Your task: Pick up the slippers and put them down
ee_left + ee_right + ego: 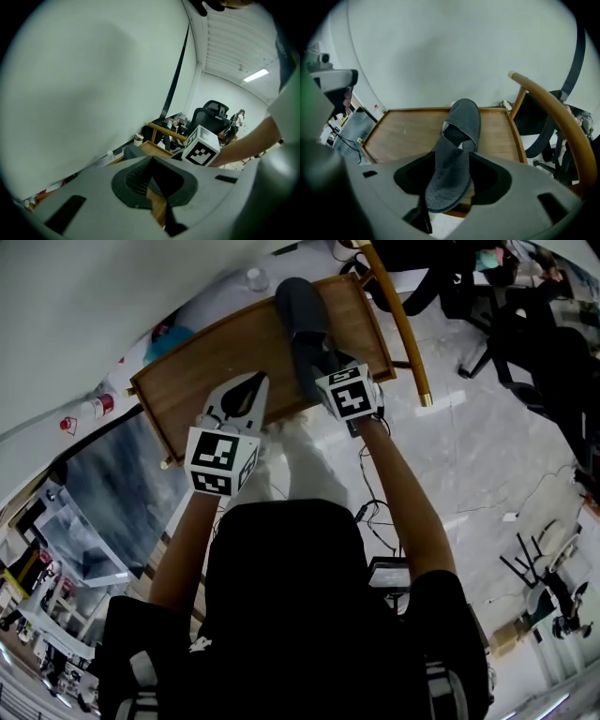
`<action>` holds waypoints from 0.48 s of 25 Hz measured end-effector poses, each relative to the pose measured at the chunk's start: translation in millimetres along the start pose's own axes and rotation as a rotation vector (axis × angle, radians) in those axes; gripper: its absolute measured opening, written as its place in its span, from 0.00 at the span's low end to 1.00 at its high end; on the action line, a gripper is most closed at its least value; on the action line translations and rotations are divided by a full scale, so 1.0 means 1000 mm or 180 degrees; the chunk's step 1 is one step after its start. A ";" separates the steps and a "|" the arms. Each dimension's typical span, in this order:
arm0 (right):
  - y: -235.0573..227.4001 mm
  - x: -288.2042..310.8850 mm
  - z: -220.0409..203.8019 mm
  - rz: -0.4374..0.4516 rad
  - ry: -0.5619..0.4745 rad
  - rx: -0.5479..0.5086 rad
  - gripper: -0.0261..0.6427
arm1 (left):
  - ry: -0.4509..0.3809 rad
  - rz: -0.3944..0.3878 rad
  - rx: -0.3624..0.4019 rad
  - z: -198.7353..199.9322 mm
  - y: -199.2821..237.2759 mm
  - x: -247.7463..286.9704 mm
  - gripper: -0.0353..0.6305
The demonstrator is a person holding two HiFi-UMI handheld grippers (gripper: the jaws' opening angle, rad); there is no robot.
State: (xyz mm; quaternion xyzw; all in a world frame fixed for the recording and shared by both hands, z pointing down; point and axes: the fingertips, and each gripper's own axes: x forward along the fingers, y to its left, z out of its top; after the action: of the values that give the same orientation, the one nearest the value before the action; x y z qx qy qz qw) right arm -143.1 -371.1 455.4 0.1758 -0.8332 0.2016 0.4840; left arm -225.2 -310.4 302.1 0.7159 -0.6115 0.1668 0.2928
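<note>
— Where is the slipper?

— The dark grey felt slipper (pixel 298 315) lies on the brown wooden chair seat (pixel 211 357), sole down. It sits toward the side with the curved wooden rail (pixel 401 329). The toe points at the white wall (pixel 93 70) and the heel reaches the near edge of the seat. I can only see one slipper from here.

— Has the person got hold of it?

— No. The right gripper (pixel 452 161) points steeply down over the heel end with its jaws spread wide. The heel sits in the gap between them, with dark space on both sides, so the pads are not pressing on it. I can't tell whether the very back of the heel rests on the wood or just overhangs it.

— And the other hand?

— The left gripper (pixel 257 382) hovers over the bare middle of the seat, beside the slipper and apart from it. Its jaws are brought together at the tips with nothing held, and only wood shows through the hollow behind them.

— How close are the two tools?

— They are near each other. From the left gripper view, the black-and-white marker cube (pixel 201 151) of the right tool is just off to the side, with the person's forearm behind it. Below the seat's front edge is the pale stone floor (pixel 469 456).
</note>
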 end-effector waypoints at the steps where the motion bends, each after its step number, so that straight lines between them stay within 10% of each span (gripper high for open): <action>1: -0.002 0.004 -0.001 -0.0003 0.0021 0.0020 0.35 | 0.0014 0.0009 -0.0006 -0.002 0.002 0.002 0.06; 12: -0.001 0.029 0.000 -0.0012 0.0120 0.0017 0.22 | 0.0065 0.0099 -0.0029 -0.015 0.020 0.004 0.06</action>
State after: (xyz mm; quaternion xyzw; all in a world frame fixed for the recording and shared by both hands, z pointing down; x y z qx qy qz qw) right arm -155.9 -374.8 481.6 0.1749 -0.8231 0.2061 0.4995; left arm -241.8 -305.6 320.0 0.7032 -0.6203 0.1758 0.2997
